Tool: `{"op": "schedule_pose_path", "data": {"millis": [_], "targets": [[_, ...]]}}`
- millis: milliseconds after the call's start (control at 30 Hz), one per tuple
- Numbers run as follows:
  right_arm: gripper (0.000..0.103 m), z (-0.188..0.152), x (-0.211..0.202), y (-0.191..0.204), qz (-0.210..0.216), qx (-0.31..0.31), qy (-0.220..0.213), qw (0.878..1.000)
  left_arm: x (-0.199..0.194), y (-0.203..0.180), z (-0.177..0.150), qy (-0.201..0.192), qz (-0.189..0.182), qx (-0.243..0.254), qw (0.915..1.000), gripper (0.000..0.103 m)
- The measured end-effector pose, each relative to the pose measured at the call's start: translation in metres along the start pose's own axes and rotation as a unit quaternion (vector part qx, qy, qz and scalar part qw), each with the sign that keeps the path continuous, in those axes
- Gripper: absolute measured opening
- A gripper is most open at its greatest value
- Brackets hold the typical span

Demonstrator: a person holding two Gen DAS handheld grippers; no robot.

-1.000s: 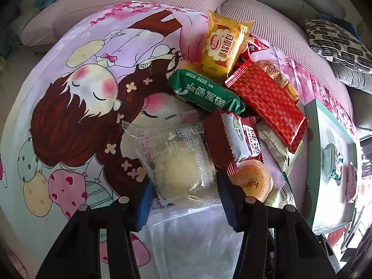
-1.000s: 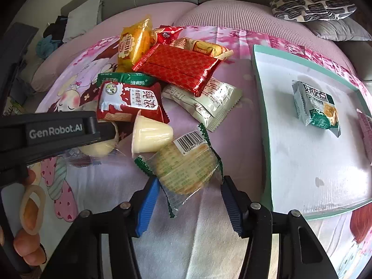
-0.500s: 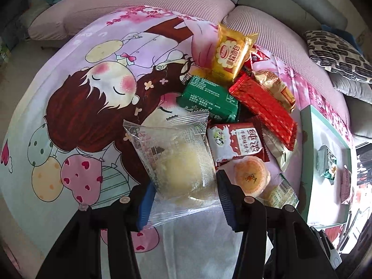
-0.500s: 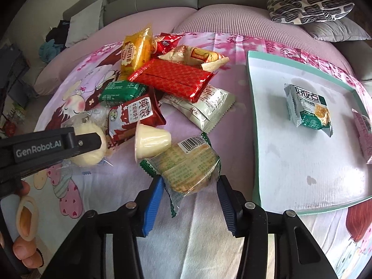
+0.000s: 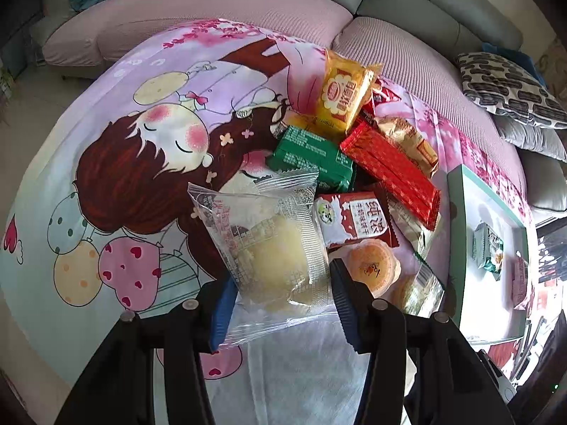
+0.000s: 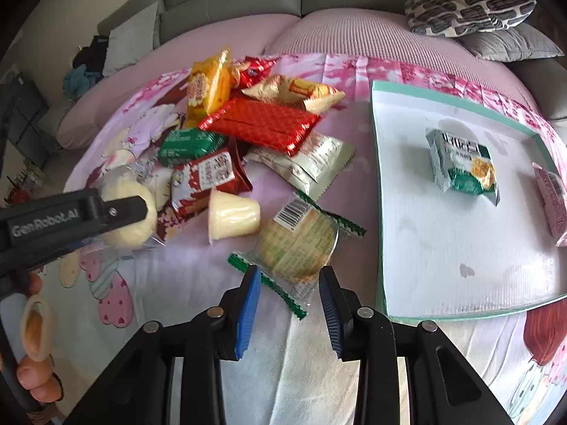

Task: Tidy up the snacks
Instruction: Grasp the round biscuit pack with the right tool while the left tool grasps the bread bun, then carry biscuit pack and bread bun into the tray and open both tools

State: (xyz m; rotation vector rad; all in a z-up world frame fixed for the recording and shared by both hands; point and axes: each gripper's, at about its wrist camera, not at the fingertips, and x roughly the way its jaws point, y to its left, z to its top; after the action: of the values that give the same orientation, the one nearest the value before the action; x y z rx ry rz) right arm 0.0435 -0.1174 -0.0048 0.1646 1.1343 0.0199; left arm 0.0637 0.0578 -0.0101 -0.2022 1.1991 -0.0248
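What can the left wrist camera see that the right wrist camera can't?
Only the left wrist view shows the cartoon girl's sleeping face printed on the sheet, and the left tool from behind, shut on the clear-wrapped bun.

Only the right wrist view shows the person's fingers on the left tool's handle, and the right tool shut on the green-edged cracker packet.

Both show the yellow bread packet, the red wafer packet, the jelly cup and the white tray holding a green-and-silver packet.

The pink packet (image 6: 553, 205) is cut off by the right edge.
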Motion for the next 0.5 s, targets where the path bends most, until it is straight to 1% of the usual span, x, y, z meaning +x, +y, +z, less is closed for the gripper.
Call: {"op": "schedule_pose_path", "data": {"millis": [100,167,267,333,367,433,500], "targets": [[0.037,0.000,0.003,-0.001,-0.003,-0.001,0.006,1.000,0.004,-0.001,-0.003,0.010,-0.001,0.005,0.9999,0.053],[0.037,0.002,-0.002,0.001,-0.012,-0.010,-0.009,1.000,0.009,-0.003,-0.004,0.018,-0.004,0.007,0.9998,0.053],[0.038,0.008,-0.007,-0.002,-0.007,-0.004,-0.027,1.000,0.009,-0.004,-0.004,0.018,-0.004,0.008,0.9998,0.053],[0.046,0.014,-0.004,-0.007,-0.003,0.010,-0.031,0.999,0.006,-0.003,-0.003,0.013,-0.005,0.006,0.9999,0.053],[0.055,0.016,-0.001,-0.009,-0.003,0.023,-0.031,0.999,0.006,-0.002,-0.002,0.012,-0.005,0.007,0.9999,0.053],[0.056,0.020,0.005,-0.014,-0.004,0.048,-0.029,0.998,0.006,-0.001,-0.002,0.012,-0.006,0.005,0.9999,0.053],[0.056,0.023,0.008,-0.013,-0.010,0.053,-0.030,0.998,0.006,-0.001,-0.002,0.014,-0.009,0.006,0.9999,0.053]]}}
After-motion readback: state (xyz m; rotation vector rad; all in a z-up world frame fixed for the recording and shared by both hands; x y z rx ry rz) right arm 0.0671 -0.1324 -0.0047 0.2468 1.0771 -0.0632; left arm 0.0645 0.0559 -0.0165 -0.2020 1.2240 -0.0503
